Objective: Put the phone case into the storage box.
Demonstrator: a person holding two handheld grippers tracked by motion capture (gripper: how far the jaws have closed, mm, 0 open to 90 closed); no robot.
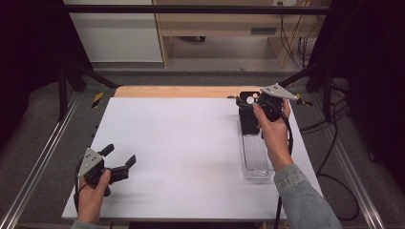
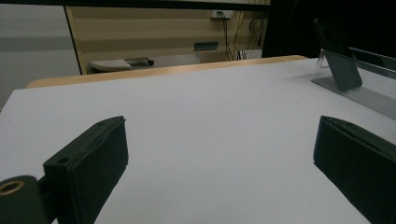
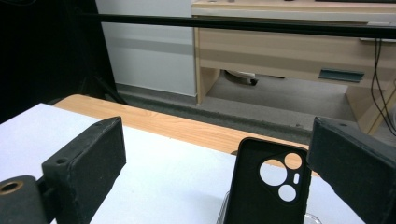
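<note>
Standing upright at the far end of a clear tray (image 1: 255, 167), a black phone case (image 3: 266, 186) sits between the right gripper's (image 3: 219, 168) wide-open jaws, nearer the right-hand one, untouched as far as shows. Well apart, the left gripper (image 2: 219, 163) rests over the white table (image 1: 181, 143), jaws spread and empty.

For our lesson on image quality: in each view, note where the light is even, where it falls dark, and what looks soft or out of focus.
High view: the white table is evenly lit, its surroundings dark, and the clear tray shows faint streaks. Left gripper view: the near jaws are soft and the black phone case is dim against blackness. Right gripper view: the phone case is sharp, the jaws blurred, the left corner dark.
</note>
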